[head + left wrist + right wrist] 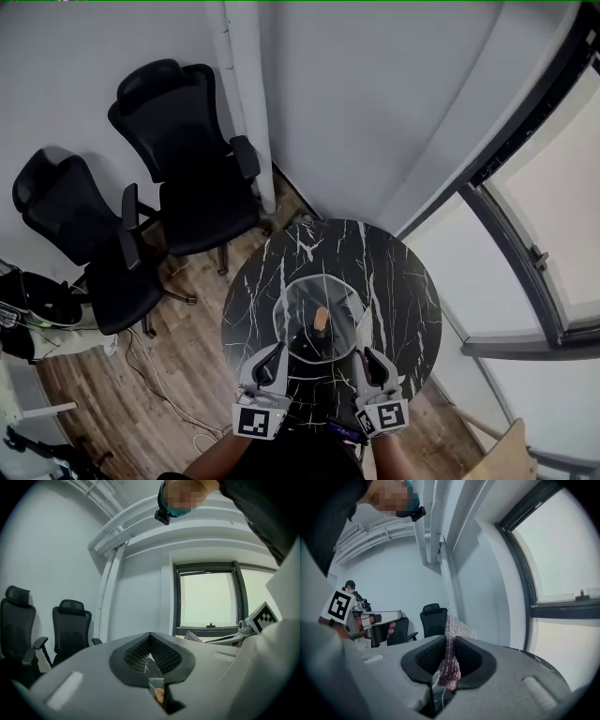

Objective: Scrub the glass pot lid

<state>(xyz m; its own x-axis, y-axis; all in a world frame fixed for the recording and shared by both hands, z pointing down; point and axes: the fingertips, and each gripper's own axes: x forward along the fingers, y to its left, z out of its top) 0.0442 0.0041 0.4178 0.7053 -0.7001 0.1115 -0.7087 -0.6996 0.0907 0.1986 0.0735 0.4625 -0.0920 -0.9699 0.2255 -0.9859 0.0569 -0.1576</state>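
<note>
1. Your left gripper [150, 662]: the ribbed black pads are pressed together on the thin rim of the glass pot lid [305, 295]. Its own view shows only edge-on glass and a brown knob [159, 695] low in the gap.
2. Your right gripper [447, 660]: the jaws are clamped on a glittery, pinkish mesh scrubber [451, 641]. It is folded and limp, and it sticks out above the pads. The head view shows it only as a pale patch at the lid's right edge.
3. Only the head view shows the whole lid: a clear round disc with the knob at its centre, held between both grippers over the table [403, 281]. You cannot tell whether it touches the top.
4. Table: a round, black, stone-look surface with white veins. Its near edge is hidden behind the grippers.
5. Beyond the table: two black mesh-backed office chairs [183, 159] stand on wood-plank floor [187, 361] against a white wall. A window [553, 216] at the right is cut off by the frame.
</note>
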